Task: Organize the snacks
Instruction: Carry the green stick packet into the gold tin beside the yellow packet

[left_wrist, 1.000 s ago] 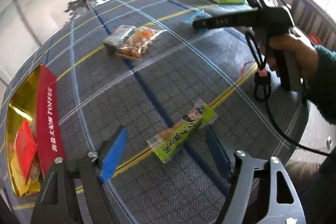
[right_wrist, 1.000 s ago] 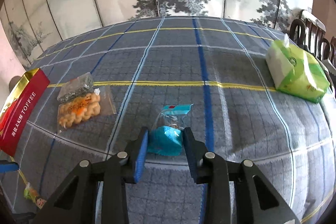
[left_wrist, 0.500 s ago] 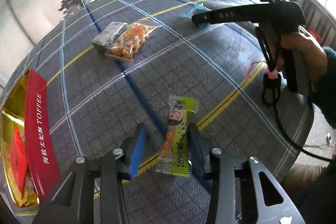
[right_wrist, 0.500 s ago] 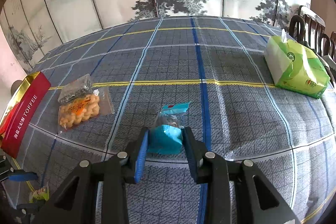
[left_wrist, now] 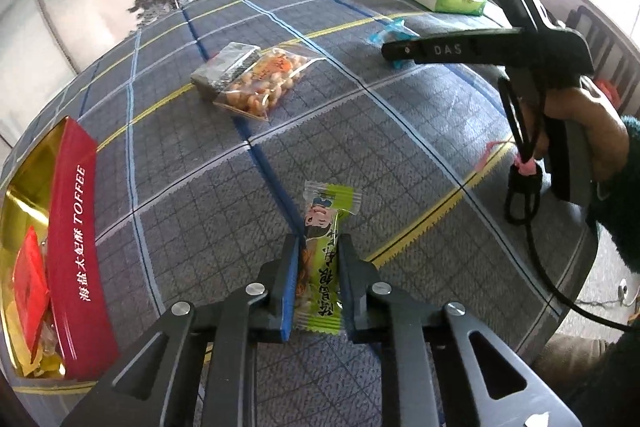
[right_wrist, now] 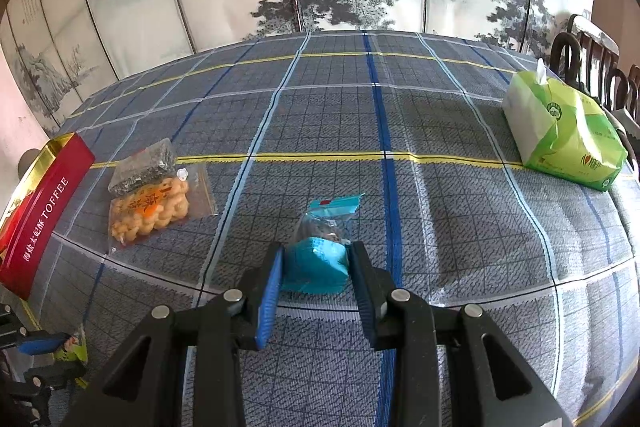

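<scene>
Plaid cloth (left_wrist: 400, 131) filled both frames; low at centre the left gripper (left_wrist: 318, 277) pinched a light, crinkly green snack (left_wrist: 322, 259) mid-wrapper, while the right gripper (right_wrist: 316, 269) squeezed a soft blue packet (right_wrist: 316, 263) at its bulge.

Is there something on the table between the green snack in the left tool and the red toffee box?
Nothing visible. Only bare tablecloth lies between the green snack, gripped by the left tool, and the red toffee box.
</scene>
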A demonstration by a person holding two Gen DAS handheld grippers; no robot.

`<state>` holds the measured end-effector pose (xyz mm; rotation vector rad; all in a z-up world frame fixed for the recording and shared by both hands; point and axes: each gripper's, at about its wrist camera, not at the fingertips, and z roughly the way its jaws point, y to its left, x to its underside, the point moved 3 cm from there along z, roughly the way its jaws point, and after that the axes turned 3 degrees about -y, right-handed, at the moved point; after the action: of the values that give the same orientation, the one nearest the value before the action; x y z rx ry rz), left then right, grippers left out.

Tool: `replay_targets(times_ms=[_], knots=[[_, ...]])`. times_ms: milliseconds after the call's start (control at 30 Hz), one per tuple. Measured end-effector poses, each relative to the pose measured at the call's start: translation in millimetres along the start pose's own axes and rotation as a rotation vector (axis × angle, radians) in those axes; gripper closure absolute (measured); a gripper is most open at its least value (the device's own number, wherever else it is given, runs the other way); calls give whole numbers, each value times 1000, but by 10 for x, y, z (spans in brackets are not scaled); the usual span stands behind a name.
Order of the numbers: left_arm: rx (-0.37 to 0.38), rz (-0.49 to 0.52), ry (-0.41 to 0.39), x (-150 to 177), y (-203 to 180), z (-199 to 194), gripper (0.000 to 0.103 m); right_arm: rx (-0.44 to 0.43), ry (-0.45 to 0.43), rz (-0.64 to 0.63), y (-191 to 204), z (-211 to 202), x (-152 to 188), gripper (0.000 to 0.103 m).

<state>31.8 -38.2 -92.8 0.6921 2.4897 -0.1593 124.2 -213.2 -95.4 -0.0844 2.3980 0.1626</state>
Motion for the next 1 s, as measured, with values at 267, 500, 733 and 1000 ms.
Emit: replay_targets(times_ms=[267, 500, 733, 1000], knots=[[1, -78, -40, -29, 129, -169, 87, 15, 2, -14, 41, -2, 9, 69], [-31, -150, -104, -73, 347, -470, 87, 25, 4, -24, 54, 4, 6, 69], [-136, -245, -145, -23, 801, -792, 87, 34, 5, -32, 59, 8, 9, 69], [-265, -379, -157, 207, 1389, -1075, 87, 37, 5, -35, 71, 7, 11, 69]])
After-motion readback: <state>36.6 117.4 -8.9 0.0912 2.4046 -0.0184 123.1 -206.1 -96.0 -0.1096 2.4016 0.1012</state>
